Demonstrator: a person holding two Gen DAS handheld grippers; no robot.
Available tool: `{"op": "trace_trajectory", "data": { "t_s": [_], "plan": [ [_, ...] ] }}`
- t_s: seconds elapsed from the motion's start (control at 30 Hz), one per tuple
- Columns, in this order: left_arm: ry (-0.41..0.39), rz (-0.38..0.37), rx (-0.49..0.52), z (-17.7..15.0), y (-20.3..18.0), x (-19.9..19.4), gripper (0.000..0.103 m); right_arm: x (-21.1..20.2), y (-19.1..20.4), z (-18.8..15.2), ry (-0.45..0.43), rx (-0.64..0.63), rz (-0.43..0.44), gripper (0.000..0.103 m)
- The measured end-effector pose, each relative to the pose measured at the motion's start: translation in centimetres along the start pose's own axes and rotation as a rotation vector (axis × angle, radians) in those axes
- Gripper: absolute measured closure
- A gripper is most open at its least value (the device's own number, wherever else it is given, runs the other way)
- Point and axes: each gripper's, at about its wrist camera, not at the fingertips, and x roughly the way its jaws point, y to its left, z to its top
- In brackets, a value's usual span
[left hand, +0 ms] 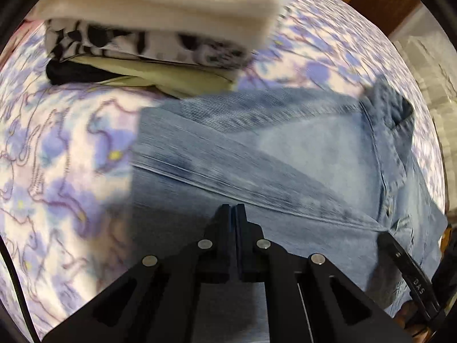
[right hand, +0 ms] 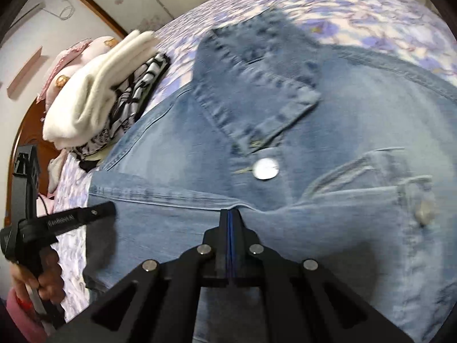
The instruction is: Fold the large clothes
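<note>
A light-blue denim jacket (left hand: 285, 148) lies spread on the flowered bed sheet (left hand: 57, 157). In the right wrist view its collar (right hand: 257, 85) and a metal button (right hand: 266, 168) face up. My left gripper (left hand: 234, 208) is shut, with its tips low over the denim near a seam. The right gripper (right hand: 230, 213) is shut too, its tips at a raised crease of the jacket (right hand: 357, 114). I see no cloth between either pair of pads. The left gripper (right hand: 97, 213) also shows at the jacket's left edge, held by a hand (right hand: 48, 274). One finger of the right gripper (left hand: 400, 254) rests at the jacket's right side.
A stack of folded clothes (left hand: 160, 5) sits just beyond the jacket: white on top, then black-and-white print, olive and black. The same stack (right hand: 94, 100) lies near a pink pillow (right hand: 85, 48) and the wooden headboard (right hand: 28, 131). The flowered sheet (right hand: 371, 8) extends past the collar.
</note>
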Motion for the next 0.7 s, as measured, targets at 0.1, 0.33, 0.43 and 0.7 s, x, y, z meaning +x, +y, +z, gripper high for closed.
{"op": "trace_trajectory", "data": {
  "t_s": [0.1,0.33,0.43,0.7],
  "plan": [
    [-0.016,-0.002,-0.019,0.9,1.4,-0.1,0.1,-1.2,-1.4,-0.5,-0.003,0.023,-0.065,0.103],
    [-0.039,0.02,-0.024,2.4,3.8,0.2,0.1,-4.4,-5.2,-0.8,-0.072,0.119,-0.27,0.103],
    [-0.039,0.005,0.014,2.3,3.9,-0.4,0.1,-5.6,-5.8,-0.6,-0.094,0.173,-0.305,0.103],
    [-0.081,-0.066,0.12,0.4,2.0,-4.9,0.073,-9.6,-5.2,-2.3,-0.144,0.349,-0.23,0.1]
  ]
}}
